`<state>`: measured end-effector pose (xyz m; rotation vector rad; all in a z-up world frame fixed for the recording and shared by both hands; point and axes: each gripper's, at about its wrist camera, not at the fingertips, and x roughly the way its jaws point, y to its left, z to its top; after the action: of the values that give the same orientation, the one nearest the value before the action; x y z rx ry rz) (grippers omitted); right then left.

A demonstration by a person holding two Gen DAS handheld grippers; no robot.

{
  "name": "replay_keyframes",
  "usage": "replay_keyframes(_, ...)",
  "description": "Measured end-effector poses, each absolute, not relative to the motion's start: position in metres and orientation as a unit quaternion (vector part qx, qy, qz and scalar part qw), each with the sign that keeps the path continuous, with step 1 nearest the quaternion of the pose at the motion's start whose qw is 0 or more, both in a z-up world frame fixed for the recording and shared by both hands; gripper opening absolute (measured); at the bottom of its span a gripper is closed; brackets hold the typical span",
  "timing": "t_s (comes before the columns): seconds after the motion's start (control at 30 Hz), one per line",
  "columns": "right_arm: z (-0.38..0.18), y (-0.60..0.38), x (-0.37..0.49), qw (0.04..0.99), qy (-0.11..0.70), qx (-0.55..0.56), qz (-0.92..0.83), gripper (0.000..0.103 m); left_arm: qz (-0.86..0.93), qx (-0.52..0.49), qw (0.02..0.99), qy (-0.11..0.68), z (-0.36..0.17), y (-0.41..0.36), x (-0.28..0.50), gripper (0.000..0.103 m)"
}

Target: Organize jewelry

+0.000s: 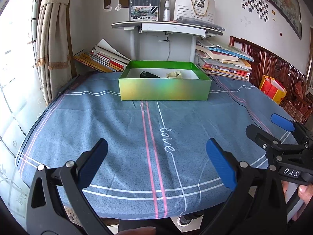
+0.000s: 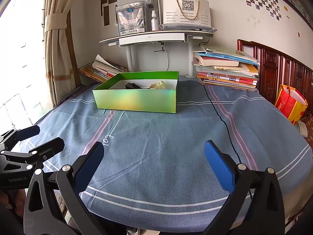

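Both my grippers, left (image 1: 156,162) and right (image 2: 154,164), hang spread wide and empty over the blue striped cloth (image 1: 121,129). Farther back, a shiny green box (image 1: 165,89) holds a black piece (image 1: 146,74) beside a cream one (image 1: 175,75). Only the right view shows the black cable's (image 2: 225,123) full run.

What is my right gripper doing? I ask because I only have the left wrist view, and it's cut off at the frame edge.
Observer: The right gripper is wide open, with nothing between its fingers and only the blue cloth beneath.
Operator: Is anything in its way to the green box?
Observer: A thin black cable lies on the cloth to the right of the green box. It runs down to the gripper's right finger.
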<state>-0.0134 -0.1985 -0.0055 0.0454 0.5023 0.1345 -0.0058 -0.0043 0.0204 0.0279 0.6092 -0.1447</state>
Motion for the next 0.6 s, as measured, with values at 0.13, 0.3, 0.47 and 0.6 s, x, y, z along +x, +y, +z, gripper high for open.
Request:
replay_keyframes(0.13,-0.0059,-0.1981,-0.0135,0.966,0.248,0.023,0.066,0.100,-0.071,0.012,0.952,0.298,0.0202,-0.0038,-0.0062,0.099)
replay_keyframes(0.3,-0.0062,-0.1979,-0.0144,0.966,0.249,0.021,0.066,0.100,-0.070,0.012,0.952,0.299,0.0191,-0.0040,-0.0061,0.099)
replay_keyframes(0.47,-0.0060,-0.1982,-0.0141,0.966,0.250,0.022,0.067,0.100,-0.071,0.012,0.952,0.298,0.0185,-0.0034,-0.0068,0.099)
replay_keyframes(0.6,-0.0053,-0.1983,-0.0139,0.966,0.249,0.022,0.066,0.100,-0.070,0.012,0.951,0.300,0.0180,-0.0030,-0.0066,0.099)
